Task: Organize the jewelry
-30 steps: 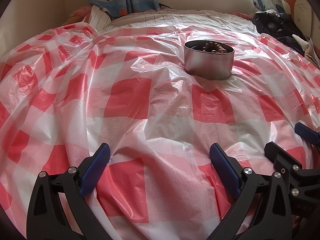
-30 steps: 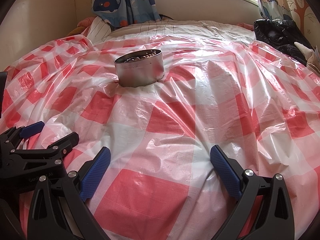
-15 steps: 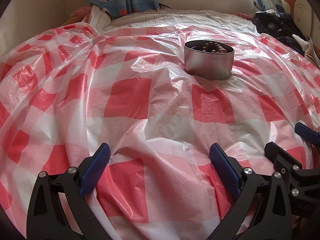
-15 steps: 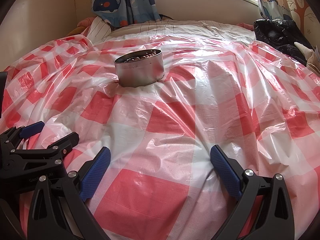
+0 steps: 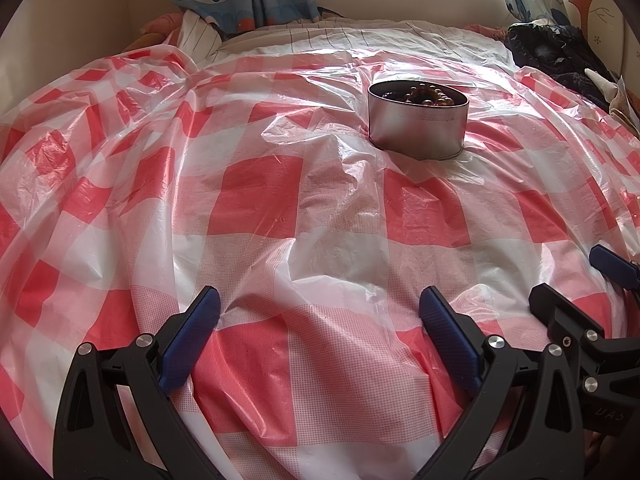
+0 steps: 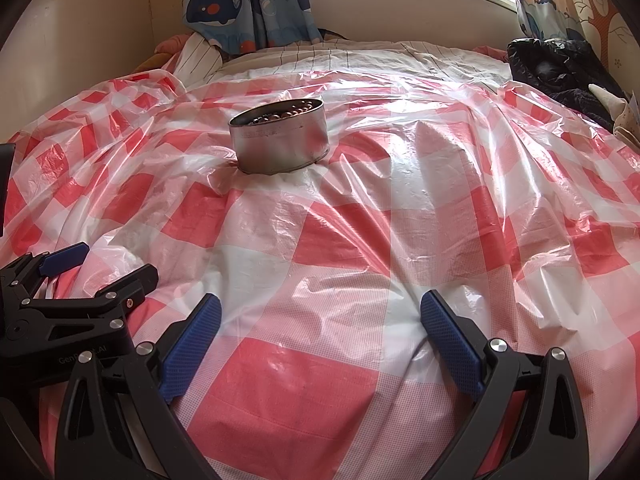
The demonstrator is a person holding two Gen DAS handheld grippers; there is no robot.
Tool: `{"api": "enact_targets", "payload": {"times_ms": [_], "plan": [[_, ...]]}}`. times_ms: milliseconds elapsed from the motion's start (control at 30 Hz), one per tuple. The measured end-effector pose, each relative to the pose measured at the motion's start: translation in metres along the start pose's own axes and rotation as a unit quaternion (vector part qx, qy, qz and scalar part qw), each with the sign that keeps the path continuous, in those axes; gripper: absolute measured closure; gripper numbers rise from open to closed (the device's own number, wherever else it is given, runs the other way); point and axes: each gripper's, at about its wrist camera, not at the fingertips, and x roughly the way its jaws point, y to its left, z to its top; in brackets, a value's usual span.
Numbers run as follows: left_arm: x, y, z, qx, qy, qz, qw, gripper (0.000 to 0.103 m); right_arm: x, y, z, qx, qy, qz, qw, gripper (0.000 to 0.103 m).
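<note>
I hold my left gripper (image 5: 319, 312) low over the red-and-white checked plastic sheet (image 5: 256, 200), its blue-padded fingers spread wide with nothing between them. My right gripper (image 6: 320, 312) sits the same way, jaws wide apart and empty above the sheet. In the left wrist view my right gripper shows at the lower right edge of the frame; in the right wrist view my left gripper shows at the lower left edge, so the two are side by side.

The round metal tin (image 5: 418, 124) stands upright on the sheet, upper right of centre in the left wrist view and upper left of centre in the right wrist view, well apart from both grippers. Brown beads (image 5: 430, 94) lie inside it. A whale-print curtain (image 6: 248, 0) hangs at the top of the frame, and a dark bundle (image 6: 556, 64) lies at the upper right.
</note>
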Motion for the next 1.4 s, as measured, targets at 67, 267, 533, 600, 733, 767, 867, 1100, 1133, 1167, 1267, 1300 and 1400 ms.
{"api": "enact_targets", "payload": {"times_ms": [67,267,533,600,733,767,867,1100,1133,1167,1267,1300,1400], "plan": [[0.0000,-0.0005,0.0000,0.000,0.000,0.000,1.0000,0.007,0.0001,0.0001,0.0002,0.000,0.000,0.000,1.000,0.008],[0.0000,-0.0004,0.0000,0.000,0.000,0.000,1.0000,0.007,0.0002,0.0002,0.0006,0.000,0.000,0.000,1.000,0.008],[-0.0001,0.0002,0.0000,0.000,0.000,0.000,1.0000,0.007,0.0001,-0.0001,0.0003,0.000,0.000,0.000,1.000,0.008],[0.0000,-0.0005,0.0000,0.000,0.000,0.000,1.0000,0.007,0.0002,0.0000,0.0005,0.000,0.000,0.000,1.000,0.008],[-0.0001,0.0002,-0.0001,0.000,0.000,0.000,1.0000,0.007,0.0003,-0.0001,0.0007,0.000,0.001,0.000,1.000,0.008],[0.0000,-0.0005,0.0000,0.000,0.000,0.000,1.0000,0.007,0.0002,-0.0003,0.0005,0.000,0.001,0.001,1.000,0.008],[0.0001,-0.0005,0.0000,0.000,0.000,0.000,1.0000,0.007,0.0003,-0.0001,0.0006,0.000,0.001,0.000,1.000,0.008],[0.0002,-0.0004,-0.0001,0.000,0.000,0.000,1.0000,0.007,0.0003,-0.0004,0.0007,0.000,0.001,0.001,1.000,0.008],[0.0001,0.0003,-0.0002,0.000,0.000,0.000,1.0000,0.007,0.0004,-0.0003,0.0008,0.001,0.001,0.001,1.000,0.008],[0.0000,-0.0003,-0.0001,0.000,0.000,0.000,1.0000,0.007,0.0004,-0.0003,0.0009,0.000,0.001,0.001,1.000,0.008],[0.0010,-0.0011,0.0006,0.003,0.003,0.003,1.0000,0.007,0.0002,-0.0009,0.0004,0.001,0.001,0.001,1.000,0.008],[0.0032,-0.0047,0.0020,0.009,0.008,0.009,0.9999,0.007,0.0006,-0.0004,0.0012,0.000,0.001,0.001,1.000,0.008],[0.0043,-0.0059,0.0026,0.012,0.008,0.014,0.9998,0.007,0.0003,-0.0006,0.0006,0.000,0.002,0.000,1.000,0.008]]}}
